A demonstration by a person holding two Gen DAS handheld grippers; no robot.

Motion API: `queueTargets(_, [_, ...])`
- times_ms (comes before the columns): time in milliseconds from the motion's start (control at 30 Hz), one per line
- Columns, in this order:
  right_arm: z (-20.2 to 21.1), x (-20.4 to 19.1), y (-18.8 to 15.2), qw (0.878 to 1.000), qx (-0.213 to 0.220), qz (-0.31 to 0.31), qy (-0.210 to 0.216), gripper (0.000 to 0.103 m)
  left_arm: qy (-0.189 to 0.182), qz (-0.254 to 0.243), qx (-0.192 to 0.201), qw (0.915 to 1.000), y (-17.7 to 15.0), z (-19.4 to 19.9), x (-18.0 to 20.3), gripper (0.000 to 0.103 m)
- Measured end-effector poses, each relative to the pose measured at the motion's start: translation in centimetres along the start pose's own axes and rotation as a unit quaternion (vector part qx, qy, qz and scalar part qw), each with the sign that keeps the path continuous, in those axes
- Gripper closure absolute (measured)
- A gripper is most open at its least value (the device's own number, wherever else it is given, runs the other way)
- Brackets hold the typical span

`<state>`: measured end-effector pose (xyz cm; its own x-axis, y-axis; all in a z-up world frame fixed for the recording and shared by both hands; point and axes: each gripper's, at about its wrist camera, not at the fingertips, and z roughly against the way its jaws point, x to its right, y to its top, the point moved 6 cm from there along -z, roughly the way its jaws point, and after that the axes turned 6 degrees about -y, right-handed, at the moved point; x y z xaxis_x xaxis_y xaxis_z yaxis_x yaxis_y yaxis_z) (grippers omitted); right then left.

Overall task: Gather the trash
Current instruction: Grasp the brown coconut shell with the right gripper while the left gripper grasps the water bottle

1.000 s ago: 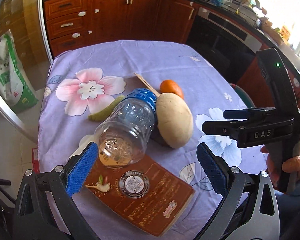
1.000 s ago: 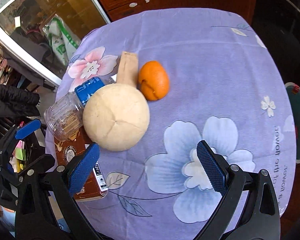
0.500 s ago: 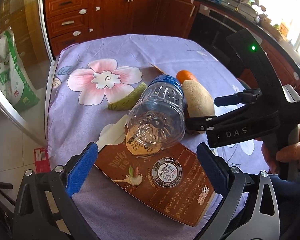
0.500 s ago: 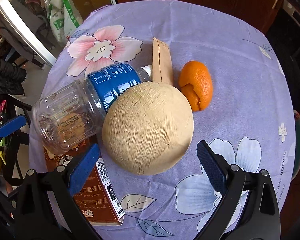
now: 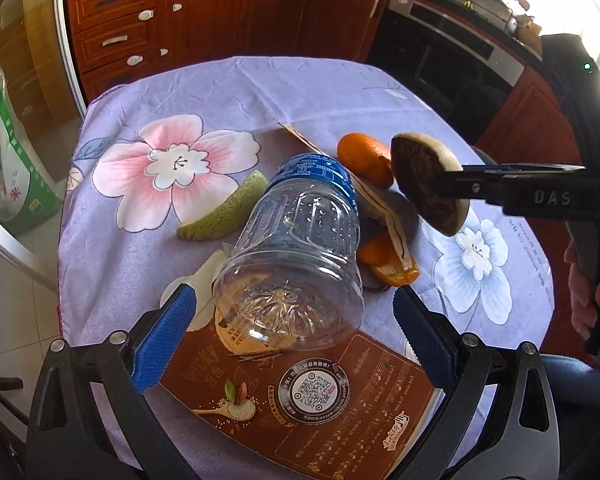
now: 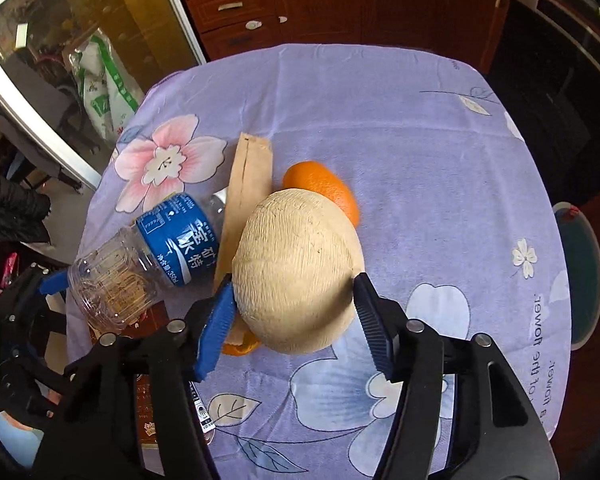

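Two tools busy. My right tool (image 6: 292, 312), jaws just closing, clamps shell (image 6: 296, 268) across its dome and holds it off table (image 6: 380, 120), clearing pile. My left tool (image 5: 296, 320) gapes wide around bottle (image 5: 296, 256), which lies on box (image 5: 320, 400), ready to grab.

I am reading "DAS" on the right gripper (image 5: 456, 188), "Pocky" on the brown box (image 5: 300, 392) beneath the bottle (image 5: 296, 256), whose label is showing "350mL".

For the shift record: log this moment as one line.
right gripper: just closed on coconut shell, lifted off cloth | left gripper: open, around clear bottle base | bottle lying on brown box
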<state>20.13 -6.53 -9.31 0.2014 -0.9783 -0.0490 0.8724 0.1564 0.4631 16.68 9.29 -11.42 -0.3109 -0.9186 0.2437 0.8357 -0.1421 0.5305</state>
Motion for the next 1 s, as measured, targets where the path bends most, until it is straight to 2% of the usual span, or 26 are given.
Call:
queueTargets(133, [1.4, 2.4, 0.6, 0.999, 0.022, -0.025, -0.003, 0.070, 0.016, -0.006, -0.005, 0.9998, 0.6, -0.9, 0.3, 0.004])
queueTargets(167, [1.5, 3.2, 0.7, 0.999, 0.023, -0.032, -0.007, 0.074, 0.019, -0.002, -0.005, 0.9998, 0.7, -1.0, 0.3, 0.007])
queueTargets(200, [1.4, 4.1, 0.6, 0.999, 0.022, -0.040, -0.010, 0.075, 0.017, 0.003, -0.005, 0.9998, 0.8, -1.0, 0.3, 0.020])
queueTargets(233, [1.1, 5.1, 0.5, 0.999, 0.018, -0.050, -0.011, 0.078, 0.017, 0.008, -0.007, 0.9998, 0.9, -1.0, 0.4, 0.026])
queueTargets(267, [0.7, 6.0, 0.3, 0.998, 0.012, -0.060, -0.011, 0.080, 0.013, 0.010, -0.010, 0.9998, 0.9, -0.9, 0.6, 0.036])
queueTargets(300, [0.2, 6.9, 0.0, 0.998, 0.007, -0.068, -0.011, 0.081, 0.011, 0.013, -0.011, 0.9998, 0.9, -0.9, 0.9, 0.037])
queueTargets(400, [-1.1, 8.8, -1.1, 0.996, -0.008, -0.090, -0.009, 0.084, 0.013, 0.008, -0.012, 0.9998, 0.8, -0.7, 2.2, 0.037])
queueTargets(533, [-2.5, 10.3, -2.4, 0.993, -0.025, -0.113, 0.013, 0.091, -0.007, 0.001, -0.023, 0.9997, 0.5, -1.1, 5.0, 0.037])
queueTargets(667, [-3.1, 11.4, -3.1, 0.992, -0.031, -0.122, 0.019, 0.092, -0.027, -0.002, -0.046, 0.9986, -0.1, -2.3, 7.5, 0.037])
queueTargets(767, [-3.4, 12.0, -3.7, 0.992, -0.037, -0.121, 0.022, 0.092, -0.021, -0.006, -0.058, 0.9981, -0.4, -3.1, 8.2, 0.036])
queueTargets(833, [-3.6, 12.1, -4.0, 0.992, -0.040, -0.118, 0.025, 0.089, -0.018, -0.004, -0.075, 0.9970, -0.5, -3.7, 8.1, 0.032])
queueTargets(1000, [-3.9, 12.4, -3.7, 0.992, -0.032, -0.114, 0.032, 0.087, 0.016, -0.023, -0.090, 0.9955, 0.3, -4.5, 7.9, 0.026])
